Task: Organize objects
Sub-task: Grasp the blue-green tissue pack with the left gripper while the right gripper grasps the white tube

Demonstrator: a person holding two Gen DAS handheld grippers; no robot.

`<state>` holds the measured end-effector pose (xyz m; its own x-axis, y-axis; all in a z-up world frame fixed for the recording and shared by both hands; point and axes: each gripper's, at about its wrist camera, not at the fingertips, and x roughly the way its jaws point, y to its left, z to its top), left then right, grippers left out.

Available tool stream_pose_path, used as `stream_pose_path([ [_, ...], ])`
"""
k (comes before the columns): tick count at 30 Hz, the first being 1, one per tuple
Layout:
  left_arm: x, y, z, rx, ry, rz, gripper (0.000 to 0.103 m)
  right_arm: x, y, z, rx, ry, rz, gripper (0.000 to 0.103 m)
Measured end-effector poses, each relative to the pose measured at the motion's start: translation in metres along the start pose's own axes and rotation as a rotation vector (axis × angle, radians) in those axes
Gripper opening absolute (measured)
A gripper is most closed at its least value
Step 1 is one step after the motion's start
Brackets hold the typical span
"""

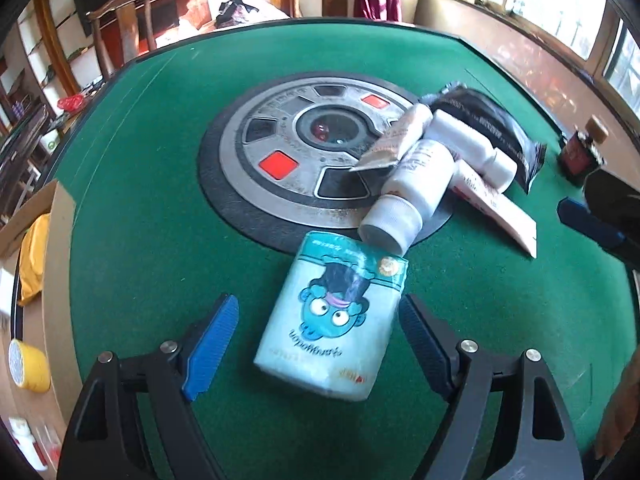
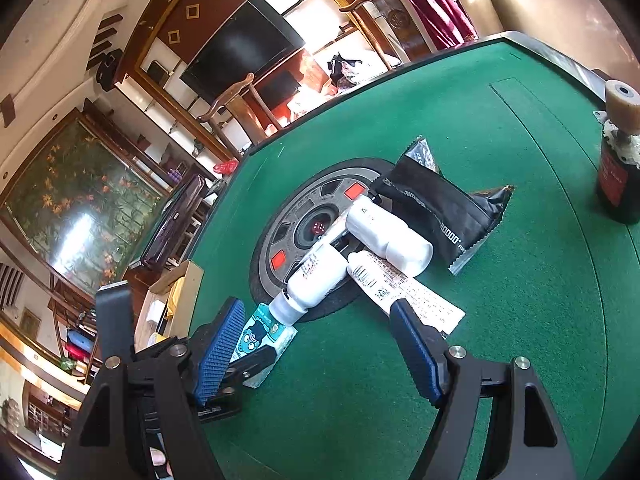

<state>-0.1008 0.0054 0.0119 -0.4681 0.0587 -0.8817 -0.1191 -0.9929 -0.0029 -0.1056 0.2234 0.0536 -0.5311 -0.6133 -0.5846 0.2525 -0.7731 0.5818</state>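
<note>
A tissue pack [image 1: 334, 316] with a blue cartoon face lies on the green table, between the open jaws of my left gripper [image 1: 318, 336], which do not touch it. Behind it is a pile: two white bottles [image 1: 416, 184] [image 1: 474, 146], a white tube [image 1: 500, 206], a beige tube [image 1: 400, 136] and a black pouch [image 1: 492, 124]. In the right wrist view my right gripper [image 2: 316, 344] is open and empty above the felt, in front of the white tube [image 2: 404, 286], the bottles [image 2: 320, 276] [image 2: 388, 236], the black pouch [image 2: 436, 204] and the tissue pack [image 2: 272, 332].
A round metal dice hub [image 1: 304, 160] sits in the table's middle under the pile. A dark bottle with a cork stopper [image 2: 618, 152] stands at the far right. A cardboard box [image 1: 36, 264] with yellow items sits off the table's left edge. Wooden chairs stand behind the table.
</note>
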Motion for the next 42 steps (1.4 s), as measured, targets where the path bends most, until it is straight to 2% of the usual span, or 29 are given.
stream_pose_path([
  [2, 0.002, -0.002, -0.001, 0.024, -0.015, 0.020, 0.071, 0.001, -0.001, 0.000, 0.000, -0.002, -0.012, 0.080],
  [3, 0.001, -0.001, -0.002, 0.011, -0.026, -0.004, 0.057, 0.001, -0.002, 0.000, 0.000, 0.001, -0.019, 0.079],
  [4, 0.000, 0.001, -0.003, 0.003, -0.035, 0.002, 0.050, 0.002, -0.002, 0.001, -0.003, 0.007, -0.023, 0.079],
  [6, -0.002, 0.006, -0.009, -0.012, -0.046, 0.018, 0.048, 0.004, -0.004, 0.001, -0.008, 0.014, -0.038, 0.079],
  [10, -0.008, 0.019, -0.023, -0.038, -0.092, 0.054, 0.048, 0.020, -0.004, 0.007, -0.098, 0.040, -0.152, 0.079],
  [13, -0.007, 0.026, -0.026, -0.059, -0.118, 0.041, 0.050, 0.034, -0.006, 0.010, -0.145, 0.058, -0.234, 0.079],
  [15, -0.007, 0.025, -0.028, -0.055, -0.145, 0.052, 0.052, 0.042, -0.008, 0.007, -0.143, 0.101, -0.203, 0.080],
  [17, -0.007, 0.027, -0.027, -0.066, -0.153, 0.043, 0.052, 0.043, 0.002, 0.001, -0.204, 0.107, -0.202, 0.080],
  [19, -0.007, 0.030, -0.026, -0.075, -0.156, 0.026, 0.052, 0.043, 0.013, -0.007, -0.253, 0.134, -0.128, 0.076],
  [20, -0.007, 0.031, -0.026, -0.078, -0.157, 0.018, 0.052, 0.044, 0.019, -0.010, -0.275, 0.142, -0.122, 0.065],
  [21, -0.008, 0.031, -0.026, -0.077, -0.157, 0.016, 0.052, 0.044, 0.023, -0.012, -0.299, 0.134, -0.166, 0.056],
  [23, -0.007, 0.029, -0.025, -0.069, -0.156, 0.019, 0.052, 0.047, 0.029, -0.011, -0.350, 0.114, -0.268, 0.047],
  [24, -0.006, 0.028, -0.024, -0.065, -0.154, 0.025, 0.053, 0.050, 0.030, -0.010, -0.362, 0.116, -0.280, 0.045],
  [30, -0.006, 0.028, -0.023, -0.066, -0.154, 0.010, 0.055, 0.059, 0.026, 0.004, -0.408, 0.124, -0.375, 0.044],
  [33, -0.006, 0.027, -0.022, -0.061, -0.153, 0.012, 0.056, 0.073, 0.017, 0.015, -0.401, 0.178, -0.353, 0.048],
  [36, -0.006, 0.025, -0.022, -0.052, -0.150, 0.015, 0.059, 0.086, 0.022, 0.020, -0.434, 0.173, -0.362, 0.050],
  [37, -0.006, 0.025, -0.022, -0.047, -0.149, 0.017, 0.059, 0.088, 0.025, 0.020, -0.447, 0.169, -0.375, 0.048],
  [38, -0.006, 0.025, -0.022, -0.045, -0.148, 0.020, 0.059, 0.089, 0.028, 0.018, -0.470, 0.162, -0.409, 0.032],
  [41, -0.006, 0.023, -0.023, -0.043, -0.149, 0.024, 0.057, 0.085, 0.034, 0.011, -0.496, 0.175, -0.446, 0.029],
  [42, -0.008, 0.023, -0.023, -0.044, -0.154, 0.028, 0.048, 0.083, 0.036, 0.007, -0.513, 0.160, -0.481, 0.029],
])
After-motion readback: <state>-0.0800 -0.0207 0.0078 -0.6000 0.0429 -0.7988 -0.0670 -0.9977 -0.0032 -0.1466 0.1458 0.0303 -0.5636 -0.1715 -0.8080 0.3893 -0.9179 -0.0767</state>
